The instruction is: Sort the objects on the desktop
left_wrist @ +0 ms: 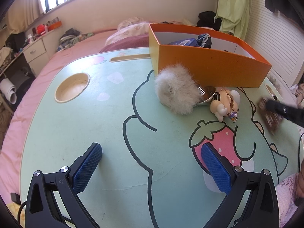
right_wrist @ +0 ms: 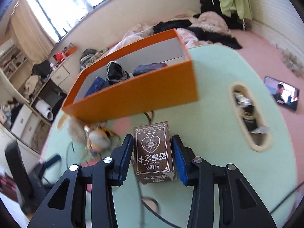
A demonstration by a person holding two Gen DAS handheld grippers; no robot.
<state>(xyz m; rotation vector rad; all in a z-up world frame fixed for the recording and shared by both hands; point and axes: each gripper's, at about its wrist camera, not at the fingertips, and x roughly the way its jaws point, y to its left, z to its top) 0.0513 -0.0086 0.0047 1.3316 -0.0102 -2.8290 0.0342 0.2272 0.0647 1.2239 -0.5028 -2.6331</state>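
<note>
1. We see the right claw [right_wrist: 153, 154] clenched on the small brown cardboard card box [right_wrist: 153, 154]: the blue pads flank its two long sides and look to press on them, and the box appears tilted just off the mint-green cartoon-printed table [right_wrist: 209, 79].
2. The card box's long axis runs along the fingers, pointing toward the open orange cardboard storage box [right_wrist: 136, 93], which stands just beyond the claw's tips and slightly left.
3. We judge the coming move to be a lift over that near orange wall; dark cloth items already lie inside.
4. The right hand is plainly the nearer one; the left claw [left_wrist: 150, 169] hangs released and empty over the table, well apart.
5. The fluffy white pompom [left_wrist: 175, 92] and cream plastic figurine [left_wrist: 225, 103] lie before the orange box, unsorted.
6. On the card box we read a spade emblem and upside-down Chinese characters, seemingly "神秘的"; smaller print is illegible.
</note>
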